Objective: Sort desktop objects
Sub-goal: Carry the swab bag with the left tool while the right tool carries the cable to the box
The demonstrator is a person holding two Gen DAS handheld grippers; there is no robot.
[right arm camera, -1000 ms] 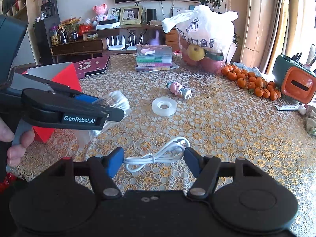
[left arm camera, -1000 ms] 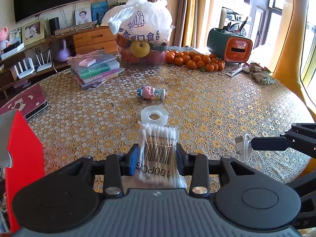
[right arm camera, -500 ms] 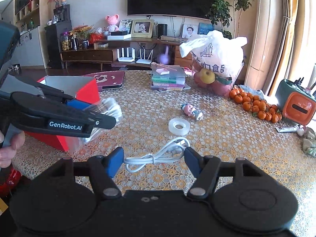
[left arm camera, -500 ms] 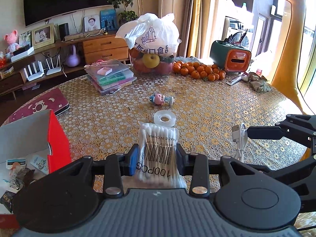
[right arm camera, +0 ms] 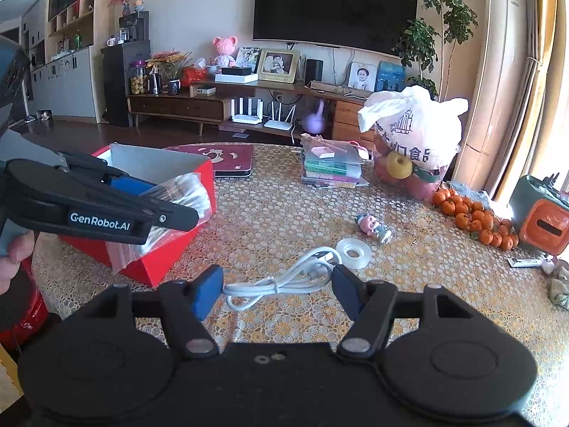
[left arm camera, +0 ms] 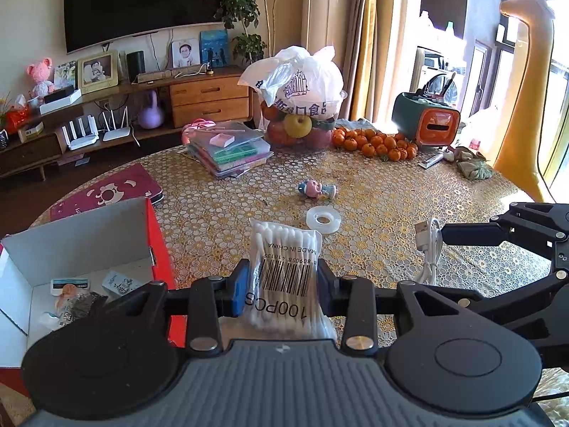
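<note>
My left gripper [left arm camera: 281, 281] is shut on a clear bag of cotton swabs [left arm camera: 284, 267], held above the table just right of an open red box [left arm camera: 156, 235]. In the right wrist view the same gripper [right arm camera: 156, 206] holds the bag [right arm camera: 188, 195] over the box's near right corner [right arm camera: 160, 267]. My right gripper [right arm camera: 277, 284] is shut on a coiled white USB cable [right arm camera: 284, 281], lifted off the table. The cable [left arm camera: 428, 249] hangs from that gripper [left arm camera: 444, 235] in the left wrist view. A tape roll [left arm camera: 323, 217] and a small toy figure [left arm camera: 316, 189] lie on the table.
The box holds several small packets [left arm camera: 71, 291]. Farther back stand a stack of books [left arm camera: 227, 149], a bagged fruit bowl [left arm camera: 302, 114], loose oranges [left arm camera: 373, 140] and a green-orange container [left arm camera: 426, 121]. A dark red laptop sleeve [left arm camera: 106, 195] lies behind the box.
Both grippers have risen and drawn back with their loads. The left one has shifted so that the red box's open inside now shows at lower left.
</note>
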